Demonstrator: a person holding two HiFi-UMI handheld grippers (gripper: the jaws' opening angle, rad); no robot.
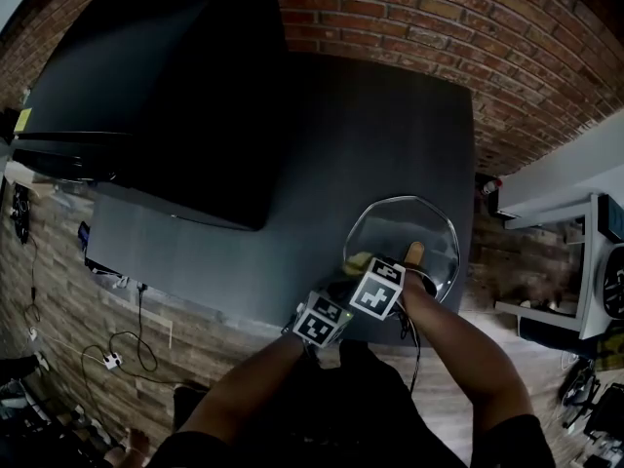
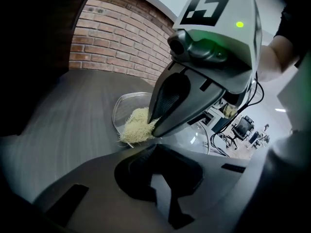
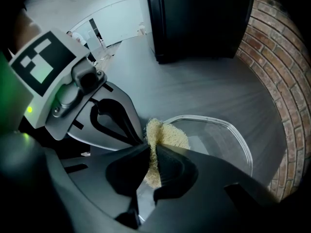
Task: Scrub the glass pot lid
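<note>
Clamps a yellow scrub pad in the right hand-held gripper, on the glass pot lid near the front edge of the bench. Pinches, seemingly, the lid's rim with the left hand-held gripper. Could skid the lid off that edge by scrubbing hard.

Dark grey table against a brick wall. Big black box sits on the table's far left part. Clear glass lid lies flat at the near right edge. Both arms reach in from below. Left gripper, marker cube on top, is at the lid's near-left rim. Right gripper is just beside it, over the lid, a bit of yellow scrubber showing at its tip. Cables lie on the wood floor, left.
</note>
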